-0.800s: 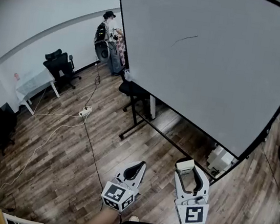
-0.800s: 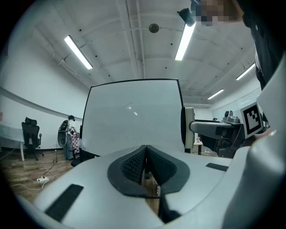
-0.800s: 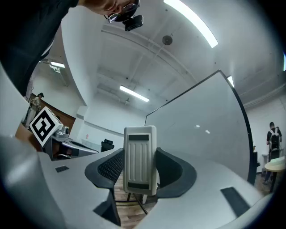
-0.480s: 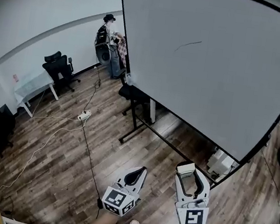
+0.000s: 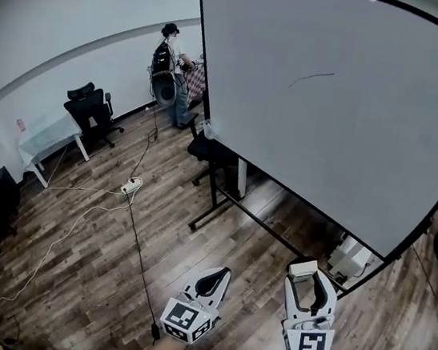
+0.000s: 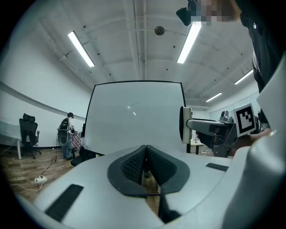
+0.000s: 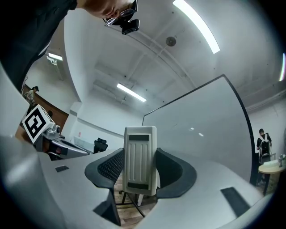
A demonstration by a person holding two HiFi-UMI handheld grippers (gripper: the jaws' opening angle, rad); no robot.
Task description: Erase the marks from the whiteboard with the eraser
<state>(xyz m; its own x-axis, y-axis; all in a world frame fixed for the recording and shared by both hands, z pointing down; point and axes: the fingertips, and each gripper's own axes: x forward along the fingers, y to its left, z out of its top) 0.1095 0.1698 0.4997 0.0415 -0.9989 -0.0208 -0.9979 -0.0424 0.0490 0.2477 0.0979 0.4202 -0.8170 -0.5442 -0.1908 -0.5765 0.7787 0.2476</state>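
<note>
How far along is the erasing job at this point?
Done: the eraser is picked up and clamped upright in the right gripper. In hand: only carrying it. Both grippers hang low, well short of the whiteboard, and the left gripper is shut and empty. Left: the whole wiping step, since the thin dark mark on the board's upper part is unerased.
</note>
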